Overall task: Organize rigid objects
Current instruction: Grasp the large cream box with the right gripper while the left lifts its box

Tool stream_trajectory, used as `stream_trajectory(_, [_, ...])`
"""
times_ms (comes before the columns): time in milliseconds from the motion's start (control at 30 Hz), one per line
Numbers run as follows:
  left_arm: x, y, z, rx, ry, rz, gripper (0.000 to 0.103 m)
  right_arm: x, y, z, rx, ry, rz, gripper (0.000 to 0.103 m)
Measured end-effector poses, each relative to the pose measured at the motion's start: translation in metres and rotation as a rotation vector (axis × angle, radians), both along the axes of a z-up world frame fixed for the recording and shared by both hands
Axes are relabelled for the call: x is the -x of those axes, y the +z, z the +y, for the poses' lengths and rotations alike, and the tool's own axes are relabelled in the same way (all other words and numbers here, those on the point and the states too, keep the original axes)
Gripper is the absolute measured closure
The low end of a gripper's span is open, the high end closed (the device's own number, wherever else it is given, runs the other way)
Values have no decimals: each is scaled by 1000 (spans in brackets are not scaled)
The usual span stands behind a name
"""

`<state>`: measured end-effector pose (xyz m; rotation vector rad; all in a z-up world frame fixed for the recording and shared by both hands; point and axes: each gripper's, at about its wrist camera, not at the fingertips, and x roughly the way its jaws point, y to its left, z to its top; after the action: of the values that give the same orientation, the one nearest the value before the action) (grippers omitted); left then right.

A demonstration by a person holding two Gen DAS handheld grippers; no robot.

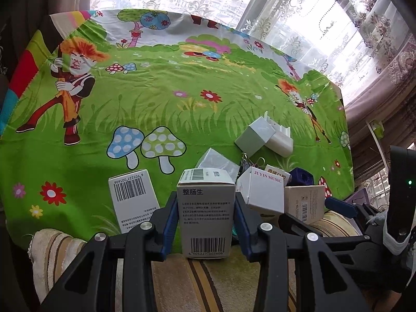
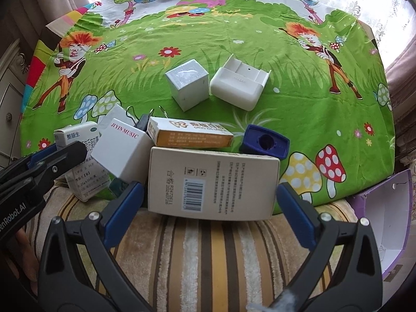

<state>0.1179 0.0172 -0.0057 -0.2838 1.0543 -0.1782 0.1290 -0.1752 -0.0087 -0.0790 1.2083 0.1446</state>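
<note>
My left gripper [image 1: 206,202] is shut on an upright white medicine box [image 1: 205,213] with barcodes, near the front edge of the green cartoon cloth [image 1: 182,104]. A second matching box [image 1: 132,200] lies to its left. The held box also shows in the right wrist view [image 2: 78,156], with the left gripper [image 2: 56,157] on it. My right gripper [image 2: 209,195] is open, its blue fingers on either side of a cream box [image 2: 212,184] lying flat, not touching it. A white "JI YIN MUSIC" box [image 2: 121,150] leans beside it.
An orange-and-white box [image 2: 189,132], a blue sharpener-like block [image 2: 265,141], black binder clips [image 2: 141,122], a white cube [image 2: 188,83] and a white plastic holder [image 2: 239,85] lie on the cloth. A striped towel [image 2: 208,254] covers the near edge. A purple open box [image 2: 384,215] stands at right.
</note>
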Motion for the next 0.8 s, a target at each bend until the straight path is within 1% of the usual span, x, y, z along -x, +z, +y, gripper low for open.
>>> stream_trajectory(33, [1, 1, 0, 0, 0, -3, 62, 1, 1, 1, 17, 9, -8, 5])
stream_trajectory(100, [2, 2, -1, 5, -4, -10, 62, 4, 1, 3, 22, 27, -13, 5])
stream_trajectory(267, [6, 6, -2, 15, -6, -26, 62, 9, 5, -2, -12, 29, -26, 6])
stream_trajectory(300, [7, 7, -1, 18, -3, -33, 62, 12, 8, -4, -19, 27, -37, 10])
stream_trajectory(333, [9, 9, -1, 23, -2, -41, 62, 14, 12, -6, -31, 28, -49, 21])
stream_trajectory(367, [10, 11, -1, 26, 0, -48, 62, 16, 13, -8, -33, 23, -50, 36])
stream_trajectory(433, [12, 14, -2, 27, 4, -58, 62, 19, 15, -13, -62, 18, -53, 37])
stream_trajectory(567, [14, 15, -5, 26, 4, -63, 62, 20, 14, -20, -114, 5, -32, 36])
stream_trajectory(600, [14, 15, -5, 26, 4, -63, 62, 21, 15, -23, -132, 3, -29, 34])
stream_trajectory(633, [14, 15, -5, 28, 5, -63, 62, 20, 15, -26, -154, 1, -25, 29])
stream_trajectory(667, [14, 15, -4, 29, 7, -63, 62, 20, 16, -28, -166, -2, -19, 11])
stream_trajectory(700, [14, 15, -4, 30, 8, -63, 62, 19, 17, -30, -166, -3, -18, 2])
stream_trajectory(733, [14, 15, -4, 30, 8, -64, 62, 19, 17, -31, -165, -2, -21, 1])
stream_trajectory(800, [14, 15, -4, 29, 6, -65, 62, 17, 17, -31, -130, -5, -12, 0])
